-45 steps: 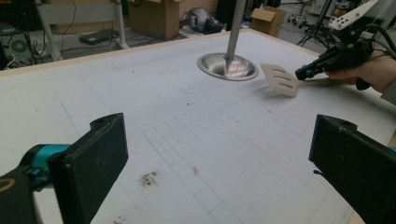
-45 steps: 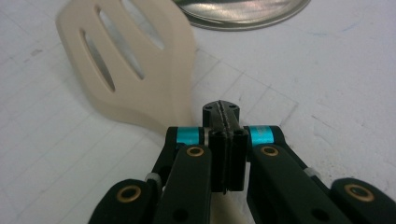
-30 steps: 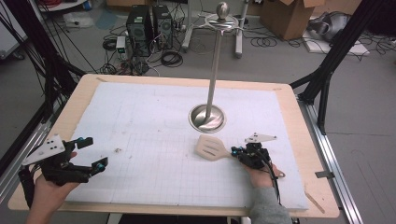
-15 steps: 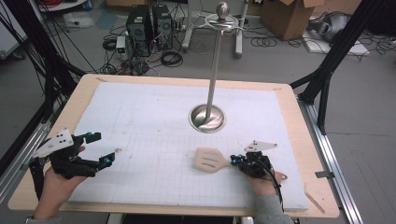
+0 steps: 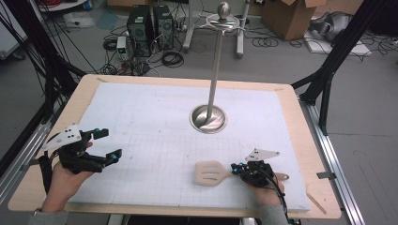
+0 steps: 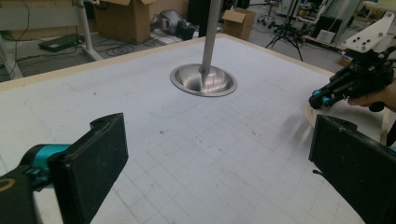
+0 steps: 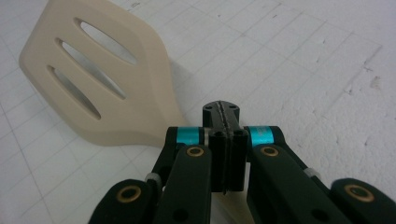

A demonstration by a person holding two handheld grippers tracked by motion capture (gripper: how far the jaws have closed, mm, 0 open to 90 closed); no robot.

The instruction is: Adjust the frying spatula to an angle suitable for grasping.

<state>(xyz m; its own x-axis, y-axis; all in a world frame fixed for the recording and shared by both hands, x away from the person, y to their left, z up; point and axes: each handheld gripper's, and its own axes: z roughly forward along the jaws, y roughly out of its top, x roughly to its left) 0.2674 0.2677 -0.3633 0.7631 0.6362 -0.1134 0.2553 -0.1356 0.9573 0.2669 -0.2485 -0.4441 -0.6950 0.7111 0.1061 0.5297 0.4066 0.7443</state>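
A cream slotted spatula (image 5: 210,172) lies low over the white mat near the front right, its blade pointing left. My right gripper (image 5: 235,169) is shut on the spatula's handle, whose end sticks out past the hand. In the right gripper view the spatula blade (image 7: 100,79) spreads up and left of my right gripper (image 7: 224,112), and the handle runs under the pressed-together jaws. My left gripper (image 5: 110,143) stands open at the front left with nothing in it. The left gripper view shows that left gripper (image 6: 219,172) spread wide over bare mat, with the right gripper (image 6: 322,98) far off.
A tall metal stand with a round dish base (image 5: 209,118) and a ball on top rises from the middle right of the mat (image 5: 150,117). The wooden table edge (image 5: 319,154) runs round the mat. Boxes, cables and computers lie on the floor beyond.
The right gripper has drawn the spatula toward the near edge of the table. The left gripper has shifted right and a little farther in, still open.
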